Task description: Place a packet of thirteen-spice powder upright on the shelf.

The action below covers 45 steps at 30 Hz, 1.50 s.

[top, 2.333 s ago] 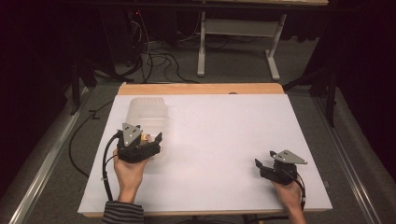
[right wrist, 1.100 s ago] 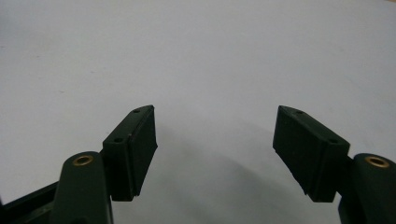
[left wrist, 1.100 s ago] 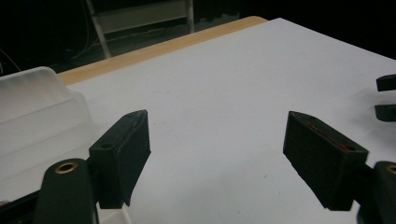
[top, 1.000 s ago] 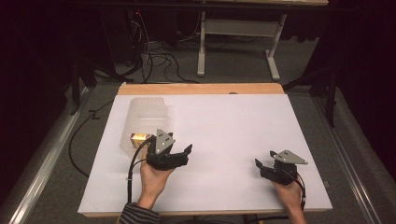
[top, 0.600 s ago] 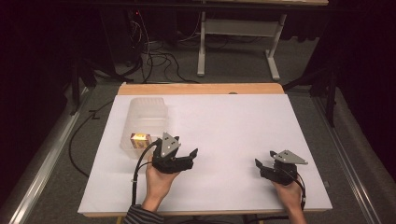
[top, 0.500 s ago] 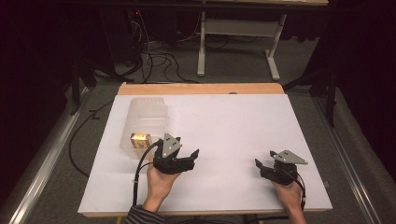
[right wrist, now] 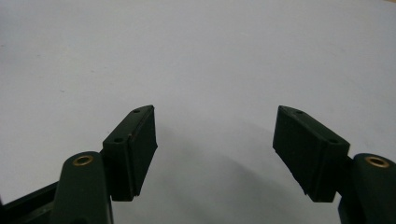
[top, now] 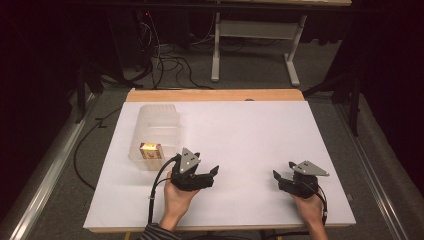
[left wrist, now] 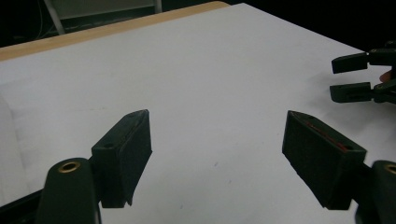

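Observation:
A clear plastic container point(top: 156, 125) stands on the left part of the white table sheet point(top: 240, 135). Inside its near end lies a small yellow-brown box point(top: 150, 150). My left gripper point(top: 212, 176) sits to the right of the container, apart from it, jaws pointing right. In the left gripper view it point(left wrist: 219, 154) is open with only white sheet between its pads. My right gripper point(top: 278, 178) rests near the front right, jaws pointing left. The right gripper view has it point(right wrist: 215, 140) open and empty. The left gripper view also catches the right gripper point(left wrist: 357, 77) far off.
A wooden table edge point(top: 215, 95) borders the far side of the sheet. Beyond it are a white desk frame point(top: 250, 30) and loose cables point(top: 165, 60) on the floor. A black cable point(top: 155, 190) trails from the left gripper toward the front edge.
The left gripper has drawn away from the container's near end, moving right and toward the front. The small box now lies uncovered in the container. The right gripper has not moved.

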Each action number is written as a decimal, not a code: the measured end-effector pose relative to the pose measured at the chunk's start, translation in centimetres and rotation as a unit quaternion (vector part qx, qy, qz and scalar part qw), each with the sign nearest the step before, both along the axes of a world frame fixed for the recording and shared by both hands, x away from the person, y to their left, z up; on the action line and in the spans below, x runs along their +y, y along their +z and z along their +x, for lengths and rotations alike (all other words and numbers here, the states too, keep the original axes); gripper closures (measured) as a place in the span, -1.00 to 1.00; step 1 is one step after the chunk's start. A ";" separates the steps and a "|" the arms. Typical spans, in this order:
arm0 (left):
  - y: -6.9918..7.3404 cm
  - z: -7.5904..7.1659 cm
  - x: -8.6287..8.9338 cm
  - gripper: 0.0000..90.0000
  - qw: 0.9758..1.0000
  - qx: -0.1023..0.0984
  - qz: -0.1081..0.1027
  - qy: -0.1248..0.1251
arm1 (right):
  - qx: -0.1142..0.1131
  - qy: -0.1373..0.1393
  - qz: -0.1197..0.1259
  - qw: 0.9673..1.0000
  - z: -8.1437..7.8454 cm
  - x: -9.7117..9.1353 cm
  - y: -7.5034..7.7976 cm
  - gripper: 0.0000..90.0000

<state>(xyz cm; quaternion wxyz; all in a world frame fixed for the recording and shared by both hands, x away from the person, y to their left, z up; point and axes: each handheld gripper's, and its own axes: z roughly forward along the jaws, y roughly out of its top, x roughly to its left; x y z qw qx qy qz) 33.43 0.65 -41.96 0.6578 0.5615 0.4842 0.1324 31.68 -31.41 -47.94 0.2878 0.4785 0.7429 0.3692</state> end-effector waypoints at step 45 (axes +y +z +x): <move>-4.7 1.5 -2.2 -0.44 1.000 0.016 0.016 0.011 | 0.004 0.000 -0.003 1.000 0.0 0.1 0.0 -0.32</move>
